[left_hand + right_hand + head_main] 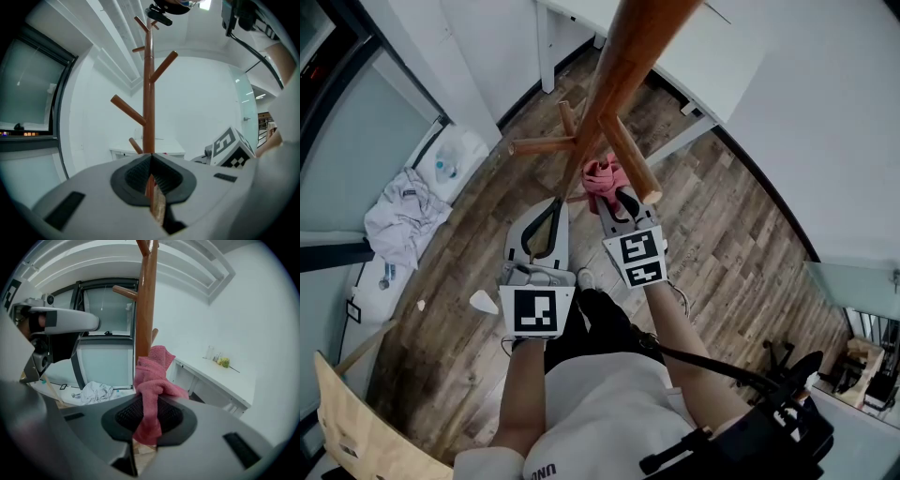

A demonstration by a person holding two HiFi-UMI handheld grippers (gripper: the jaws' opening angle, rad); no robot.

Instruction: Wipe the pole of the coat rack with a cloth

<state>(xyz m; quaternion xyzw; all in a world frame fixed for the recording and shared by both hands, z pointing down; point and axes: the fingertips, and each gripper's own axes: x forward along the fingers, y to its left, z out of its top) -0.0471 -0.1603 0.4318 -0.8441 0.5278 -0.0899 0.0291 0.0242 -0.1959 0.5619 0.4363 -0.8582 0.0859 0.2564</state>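
Wood-plank floor [722, 244] fills most of the head view, w/ one white desk [712, 47] along the wall at the top. One coat rack pole [623, 66] stands on the floor. It is upright, long axis vertical, top end pointing to the ceiling and so toward the head camera. In the left gripper view I count at least 5 pegs [126, 107], all slanting upward; the head view shows only 3. At lower left is one plywood chair [356, 422]. Near the window one crumpled white garment [403, 220] lies on the floor.

There are 2 grippers, one per hand. The left gripper [551, 214] is closed on the pole low down: the brown wood sits in the narrow gap btw. its black pads [133, 176]. The right gripper [619, 199] is just beside it, clamped on one pink cloth [600, 176]. The cloth is bunched; its upper part touches the pole near the lower pegs, and its other end hangs down through the jaws.

Each gripper carries one marker cube [534, 311]: black-white square patterns only, no words. Dark letters at the edge of the person's white shirt [591, 412] are cut by the frame; I cannot read them w/ certainty.
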